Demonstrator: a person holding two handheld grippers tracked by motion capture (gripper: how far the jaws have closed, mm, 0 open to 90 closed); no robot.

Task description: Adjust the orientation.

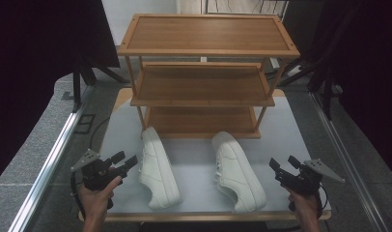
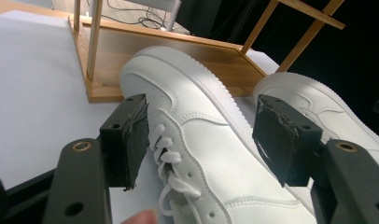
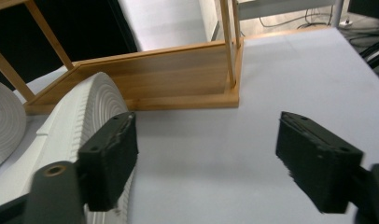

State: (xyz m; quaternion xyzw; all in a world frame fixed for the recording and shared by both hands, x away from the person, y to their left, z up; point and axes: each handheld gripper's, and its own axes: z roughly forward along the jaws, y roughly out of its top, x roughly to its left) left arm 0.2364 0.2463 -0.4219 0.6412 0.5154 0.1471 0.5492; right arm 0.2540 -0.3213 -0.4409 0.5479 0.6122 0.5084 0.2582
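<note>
Two white sneakers lie on their sides on a pale mat, toes toward a wooden three-shelf rack. The left sneaker is just right of my left gripper, which is open and empty. In the left gripper view this sneaker shows its laces beyond the open left gripper, with the other sneaker behind it. The right sneaker lies left of my open right gripper. In the right gripper view its ribbed sole faces the open, empty right gripper.
The rack's bottom shelf rests on the mat right behind the shoes. Metal rails run along both sides of the table. The mat's front edge is close to the hands. Bare mat lies right of the shoes.
</note>
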